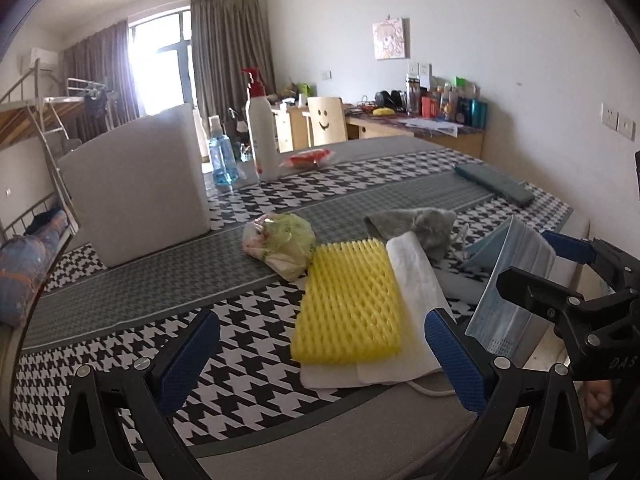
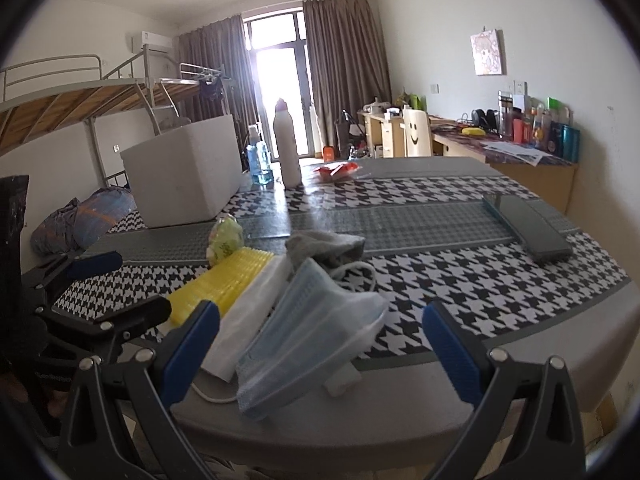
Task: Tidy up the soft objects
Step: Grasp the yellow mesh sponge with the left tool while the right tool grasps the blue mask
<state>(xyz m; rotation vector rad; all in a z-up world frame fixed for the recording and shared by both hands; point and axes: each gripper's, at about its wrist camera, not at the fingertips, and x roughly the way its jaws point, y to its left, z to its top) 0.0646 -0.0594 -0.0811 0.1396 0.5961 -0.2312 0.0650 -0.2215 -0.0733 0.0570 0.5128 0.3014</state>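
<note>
The left hand-held gripper [image 1: 320,356] hangs wide open and empty over the yellow foam net [image 1: 348,300], which lies on a white tissue [image 1: 416,280] near the tabletop [image 1: 120,304] edge, likely laid flat for stacking; the right hand-held gripper [image 2: 320,344] is equally open, empty, straddling the blue face masks [image 2: 304,336]; a grey cloth [image 2: 320,246] and a crumpled bag [image 1: 280,244] sit just behind; the white foam box [image 1: 140,184] probably awaits them; only "DAS" shows on the right gripper's body, and no other writing is legible
</note>
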